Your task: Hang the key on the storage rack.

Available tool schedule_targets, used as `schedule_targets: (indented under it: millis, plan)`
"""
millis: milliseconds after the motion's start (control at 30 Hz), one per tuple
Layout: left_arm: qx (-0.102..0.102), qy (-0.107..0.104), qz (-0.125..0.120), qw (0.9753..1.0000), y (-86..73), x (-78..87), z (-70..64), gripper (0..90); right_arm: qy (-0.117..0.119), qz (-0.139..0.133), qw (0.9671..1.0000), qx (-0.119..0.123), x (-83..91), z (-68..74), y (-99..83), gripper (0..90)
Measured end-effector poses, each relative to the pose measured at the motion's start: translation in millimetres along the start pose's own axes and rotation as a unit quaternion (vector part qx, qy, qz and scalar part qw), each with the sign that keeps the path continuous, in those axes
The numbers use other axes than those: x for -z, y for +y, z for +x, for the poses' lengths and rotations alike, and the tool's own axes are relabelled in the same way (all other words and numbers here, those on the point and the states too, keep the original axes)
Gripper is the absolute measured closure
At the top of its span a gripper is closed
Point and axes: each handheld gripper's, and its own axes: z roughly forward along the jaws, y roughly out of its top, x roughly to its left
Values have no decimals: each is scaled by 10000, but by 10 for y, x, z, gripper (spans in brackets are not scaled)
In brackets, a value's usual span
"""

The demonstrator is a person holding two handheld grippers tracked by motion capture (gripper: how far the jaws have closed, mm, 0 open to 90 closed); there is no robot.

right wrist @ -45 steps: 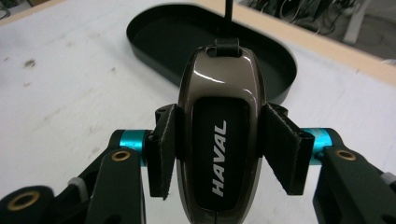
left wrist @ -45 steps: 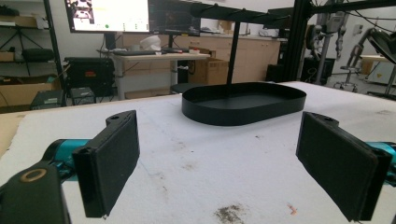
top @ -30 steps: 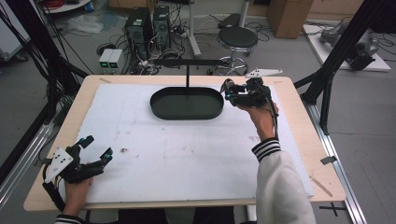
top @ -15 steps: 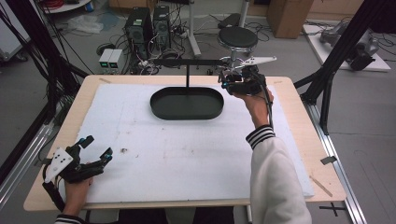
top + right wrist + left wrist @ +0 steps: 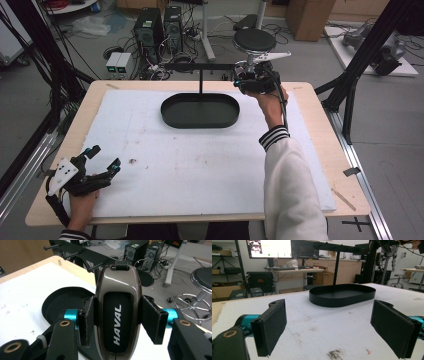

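A glossy dark key fob [image 5: 117, 312] marked HAVAL, with a small loop at its top, stands upright between the pads of my right gripper [image 5: 116, 323], which is shut on it. That gripper [image 5: 243, 78] hovers at the right end of the black rack bar [image 5: 200, 65], above the far right edge of the black oval tray [image 5: 200, 124]. In the right gripper view the bar's pegs [image 5: 75, 253] lie just beyond the fob. My left gripper [image 5: 105, 156] rests near the table's front left corner, open with nothing between its pads [image 5: 272, 327], facing the tray [image 5: 342, 299].
A white mat [image 5: 200, 170] covers most of the wooden table [image 5: 345, 195]. The rack's post [image 5: 201, 82] rises from the tray's far side. Beyond the far edge stand a stool [image 5: 254, 39] and computer towers [image 5: 160, 25]. Black frame struts [image 5: 357, 75] flank the table.
My right gripper has carried the key fob up and away from me, from beside the tray's right end to the right end of the rack bar. The left gripper has stayed put.
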Motion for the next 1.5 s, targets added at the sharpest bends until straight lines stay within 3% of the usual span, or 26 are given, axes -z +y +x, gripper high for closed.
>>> schedule_targets:
  millis: [667, 1033, 1500]
  plan:
    - [16, 12, 21, 10000, 2, 0, 6, 139, -123, -15, 9999, 29, -124, -44, 75, 480]
    - [13, 14, 29, 10000, 2, 1, 6, 139, -204, 1, 9997, 168, -160, -58, 203, 480]
    - [4, 9, 9, 10000, 1, 0, 3, 139, -428, 144, 9986, 267, -167, -184, 149, 479]
